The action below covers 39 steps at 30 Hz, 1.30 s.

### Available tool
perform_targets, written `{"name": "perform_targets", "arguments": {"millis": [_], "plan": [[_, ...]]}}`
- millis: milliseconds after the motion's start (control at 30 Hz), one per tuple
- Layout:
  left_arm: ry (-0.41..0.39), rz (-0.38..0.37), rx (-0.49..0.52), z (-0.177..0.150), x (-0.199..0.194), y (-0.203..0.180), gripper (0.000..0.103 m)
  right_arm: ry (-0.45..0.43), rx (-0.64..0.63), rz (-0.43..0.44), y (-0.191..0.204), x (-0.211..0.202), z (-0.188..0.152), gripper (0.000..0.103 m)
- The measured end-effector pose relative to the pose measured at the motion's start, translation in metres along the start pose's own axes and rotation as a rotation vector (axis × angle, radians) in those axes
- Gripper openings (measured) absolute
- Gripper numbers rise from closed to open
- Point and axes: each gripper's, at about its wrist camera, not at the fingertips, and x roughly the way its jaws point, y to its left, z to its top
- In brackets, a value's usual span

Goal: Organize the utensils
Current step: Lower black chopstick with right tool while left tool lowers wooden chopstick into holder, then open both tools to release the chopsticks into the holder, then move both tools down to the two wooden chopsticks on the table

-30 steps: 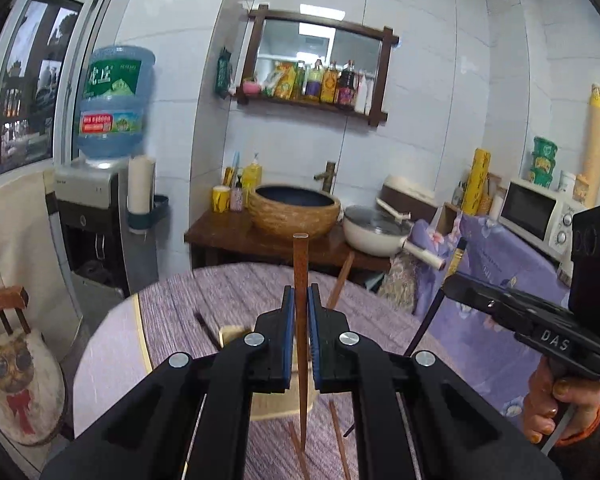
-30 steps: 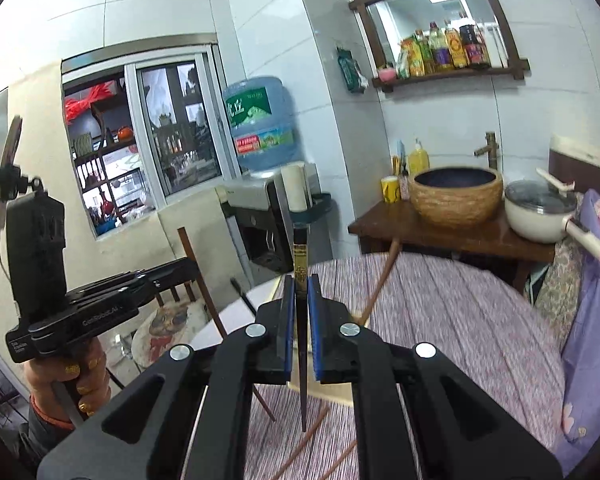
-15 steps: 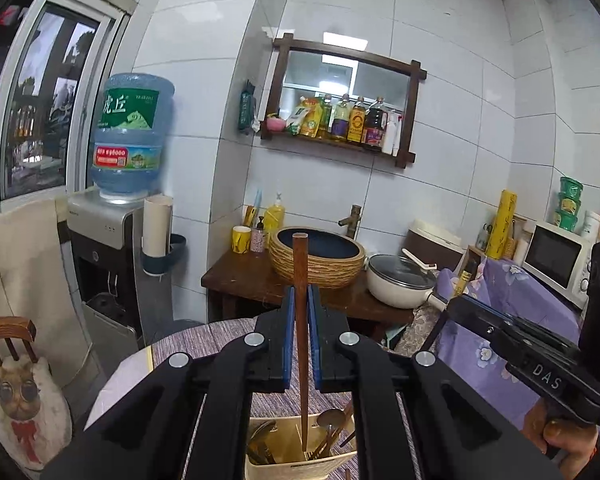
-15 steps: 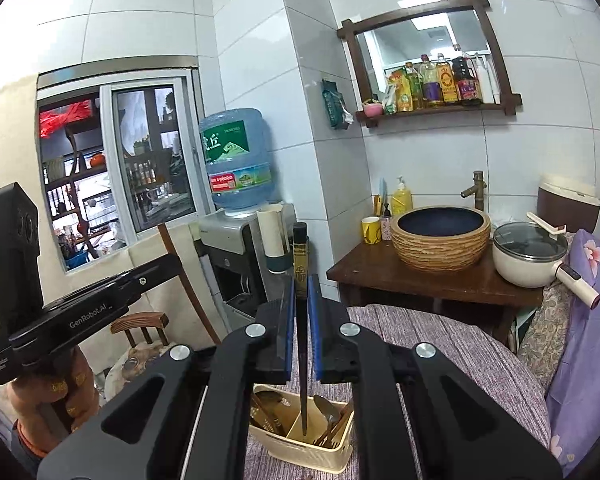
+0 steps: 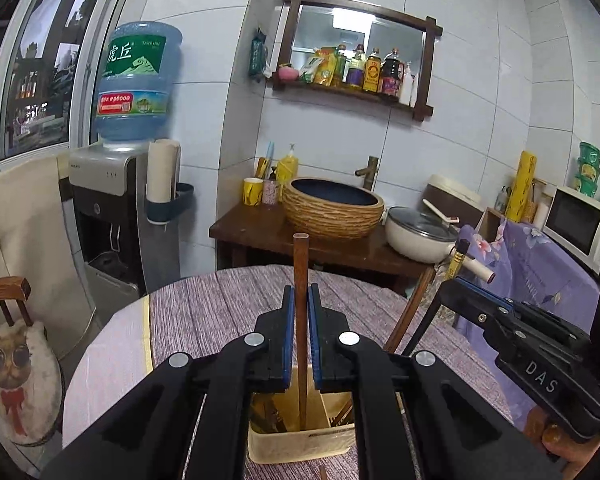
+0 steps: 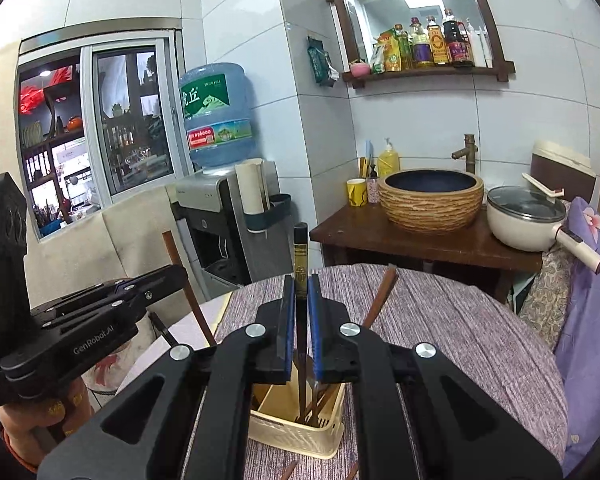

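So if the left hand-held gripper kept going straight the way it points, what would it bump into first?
Probably the cream utensil basket right below the left hand-held gripper. Its brown chopstick already dips its tip inside, so the basket bottom likely comes first, though depth is hard to judge.

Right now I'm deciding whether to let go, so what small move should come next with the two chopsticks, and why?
Probably open both grippers. The left gripper holds the brown chopstick upright with its tip already inside the cream utensil holder, and the right gripper holds the dark chopstick the same way, so releasing should drop them in.
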Motion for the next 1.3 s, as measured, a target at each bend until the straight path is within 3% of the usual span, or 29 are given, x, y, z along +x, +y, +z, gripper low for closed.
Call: {"name": "perform_targets", "arguments": {"millis": [233, 600, 667, 700, 733, 867, 1000, 1100, 1300], "plan": [[0.054, 0.018, 0.016, -0.026, 0.016, -0.001, 0.008, 0.041, 0.012, -0.002, -0.004, 0.012, -0.021, 0.008], [0.041, 0.009, 0.008, -0.031, 0.013, 0.001, 0.01, 0.033, -0.009, -0.008, -0.005, 0.013, -0.031, 0.01], [0.024, 0.004, 0.003, -0.032, 0.006, 0.001, 0.03, 0.018, -0.015, -0.019, -0.006, 0.009, -0.033, 0.019], [0.006, 0.005, 0.001, -0.034, 0.0, 0.002, 0.035, -0.002, -0.008, -0.019, -0.008, 0.004, -0.035, 0.034], [-0.009, 0.006, -0.001, -0.035, -0.006, 0.002, 0.042, -0.016, 0.002, -0.019, -0.01, 0.0, -0.037, 0.042], [-0.051, 0.01, -0.025, -0.046, -0.03, 0.006, 0.061, -0.068, 0.007, -0.038, -0.015, -0.023, -0.046, 0.042], [-0.041, 0.016, -0.05, -0.061, -0.046, 0.011, 0.072, -0.046, -0.014, -0.089, -0.017, -0.04, -0.063, 0.043], [-0.012, 0.018, -0.058, -0.073, -0.05, 0.013, 0.081, 0.001, -0.021, -0.124, -0.017, -0.046, -0.078, 0.043], [0.132, 0.032, -0.018, -0.114, -0.037, 0.011, 0.091, 0.105, -0.008, -0.179, -0.02, -0.049, -0.115, 0.051]]}}
